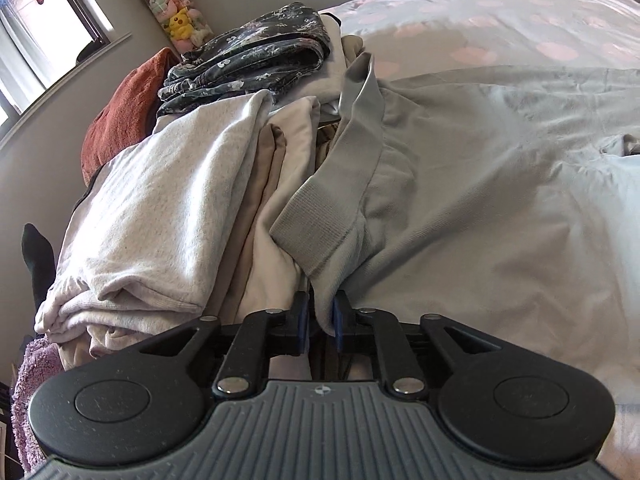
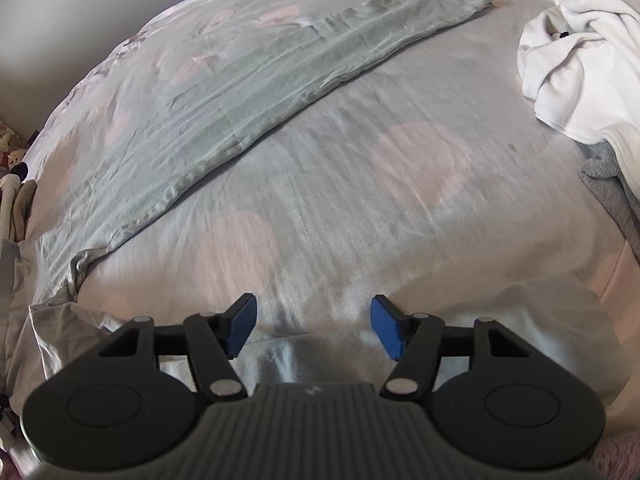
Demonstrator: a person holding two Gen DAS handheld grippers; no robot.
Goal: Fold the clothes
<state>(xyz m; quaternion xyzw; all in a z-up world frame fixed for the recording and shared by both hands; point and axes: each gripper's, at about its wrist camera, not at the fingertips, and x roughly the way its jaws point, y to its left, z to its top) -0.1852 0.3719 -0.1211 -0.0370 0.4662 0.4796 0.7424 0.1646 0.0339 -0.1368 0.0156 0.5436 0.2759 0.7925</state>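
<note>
The left gripper (image 1: 320,316) is sitting with its jaws slightly parted around the grey sweatshirt's (image 1: 460,184) hem, pads barely off the cloth. The sweatshirt is stretching away rightward across the bed (image 2: 340,208), while the right gripper (image 2: 314,326) is hovering wide open over bare quilt, farther off.

Left tongs (image 1: 320,316) narrow, right tongs (image 2: 314,326) wide

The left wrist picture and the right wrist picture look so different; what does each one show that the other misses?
Only the left wrist view shows the stack of folded pale clothes, the dark floral garment, the rust-red towel, and the left tongs with the grey ribbed-cuff garment between their pads.

Only the right wrist view shows the long folded sage-green cloth, the crumpled white garment, and the right tongs open and empty.

Both show the pale pink-spotted bedspread.
</note>
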